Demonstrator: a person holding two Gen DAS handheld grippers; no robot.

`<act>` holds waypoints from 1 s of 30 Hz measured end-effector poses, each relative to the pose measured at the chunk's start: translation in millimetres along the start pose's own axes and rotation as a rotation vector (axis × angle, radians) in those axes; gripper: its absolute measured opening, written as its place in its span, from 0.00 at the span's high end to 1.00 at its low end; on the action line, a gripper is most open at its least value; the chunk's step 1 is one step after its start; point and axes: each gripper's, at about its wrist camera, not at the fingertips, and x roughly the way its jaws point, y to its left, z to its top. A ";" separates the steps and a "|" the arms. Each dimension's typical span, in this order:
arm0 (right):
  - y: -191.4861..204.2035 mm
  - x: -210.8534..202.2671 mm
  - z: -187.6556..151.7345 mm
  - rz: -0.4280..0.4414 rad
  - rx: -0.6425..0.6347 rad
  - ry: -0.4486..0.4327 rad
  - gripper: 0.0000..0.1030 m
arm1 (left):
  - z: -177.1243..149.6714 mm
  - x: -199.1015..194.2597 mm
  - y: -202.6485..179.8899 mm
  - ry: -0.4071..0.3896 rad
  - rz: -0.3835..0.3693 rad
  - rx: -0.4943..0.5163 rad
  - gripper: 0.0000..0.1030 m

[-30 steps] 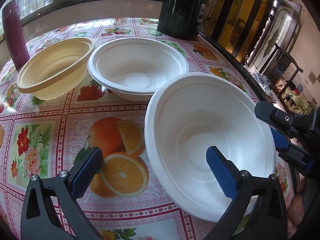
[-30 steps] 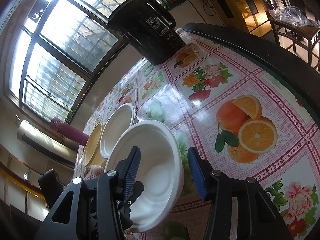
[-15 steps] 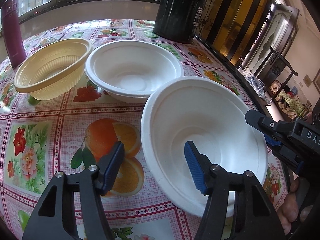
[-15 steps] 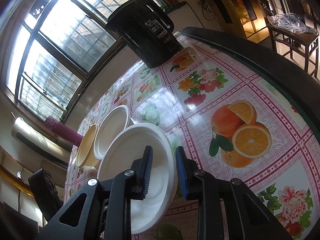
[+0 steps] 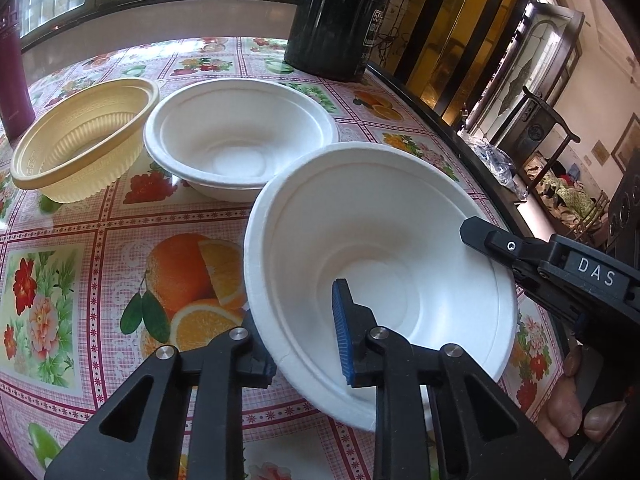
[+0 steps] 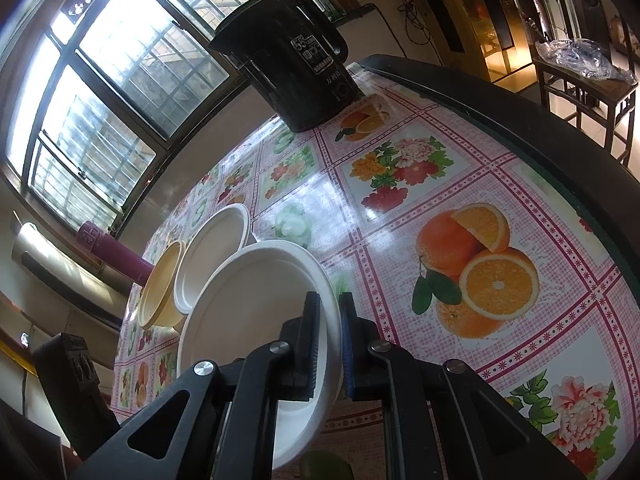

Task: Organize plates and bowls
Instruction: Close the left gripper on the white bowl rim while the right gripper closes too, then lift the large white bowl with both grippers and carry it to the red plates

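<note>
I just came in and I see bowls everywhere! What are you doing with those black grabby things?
A person is tidying bowls on the fruit-patterned tablecloth. Both hand-held tools are on the near white paper bowl: the right tool has pinched its rim, and the left tool is closing on the opposite rim, with the bowl's wall between its pads. A second white paper bowl and a yellow ribbed plastic bowl sit behind, by a black kettle.

The left gripper's (image 5: 304,338) outer finger is hidden behind the near white bowl's (image 5: 380,216) wall. The maroon bottle (image 5: 14,80) is cut off at the left edge. The black kettle's (image 5: 340,16) top runs past the far edge; its label print is unreadable.
</note>
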 end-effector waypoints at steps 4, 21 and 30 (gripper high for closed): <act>-0.3 -1.9 -0.9 0.002 0.004 -0.012 0.90 | 0.0 0.4 0.7 0.000 -0.009 -0.003 0.80; 3.1 -28.3 -31.3 0.017 0.039 -0.107 0.91 | -24.3 -29.1 4.6 -0.023 -0.015 0.000 0.80; 36.9 -43.1 -73.1 0.104 -0.008 -0.123 0.91 | -56.2 -70.8 30.2 -0.060 0.037 -0.039 0.80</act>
